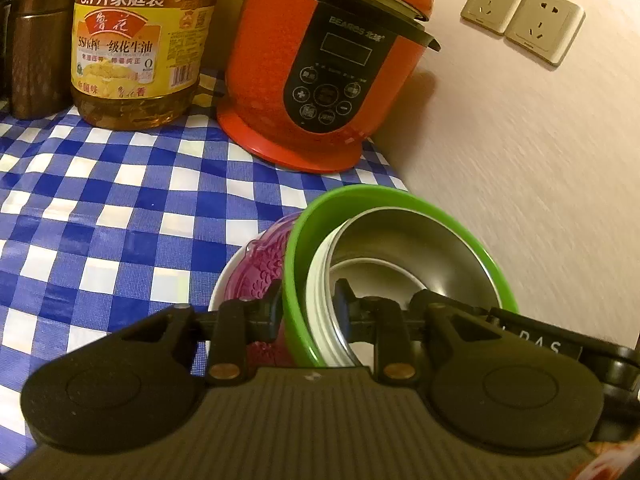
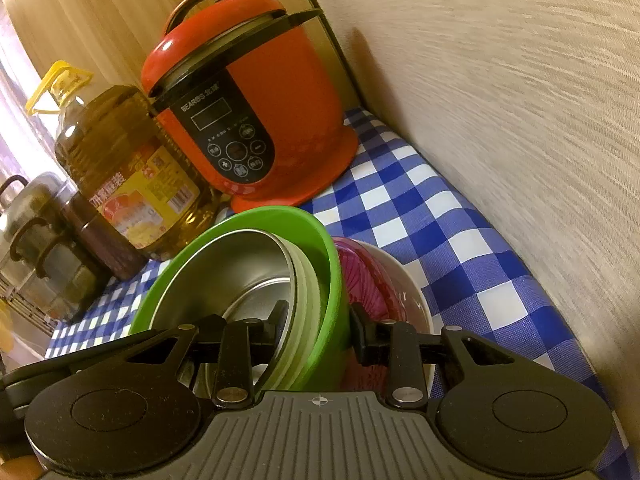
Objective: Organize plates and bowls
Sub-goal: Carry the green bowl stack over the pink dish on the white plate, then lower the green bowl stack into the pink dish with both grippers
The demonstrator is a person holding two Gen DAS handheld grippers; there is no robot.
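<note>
Both tools pinch the rim of the green plastic bowl (image 1: 298, 248), the left tool (image 1: 306, 308) and the right tool (image 2: 320, 320) on opposite sides. A steel bowl (image 1: 404, 252) nests inside; a purple patterned bowl (image 1: 260, 272) in a white bowl (image 2: 408, 280) sits alongside, near the bench's wall edge, before the red rice cooker (image 1: 320, 64).

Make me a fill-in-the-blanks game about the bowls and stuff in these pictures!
1. The metal bowl sits inside the ____ bowl.
2. The left gripper and the right gripper each pinch that bowl's ____.
3. The cloth under the red cooker has blue and ____ checks.
4. Beside the cooker stands a big bottle of ____.

Missing words: green; rim; white; oil
</note>
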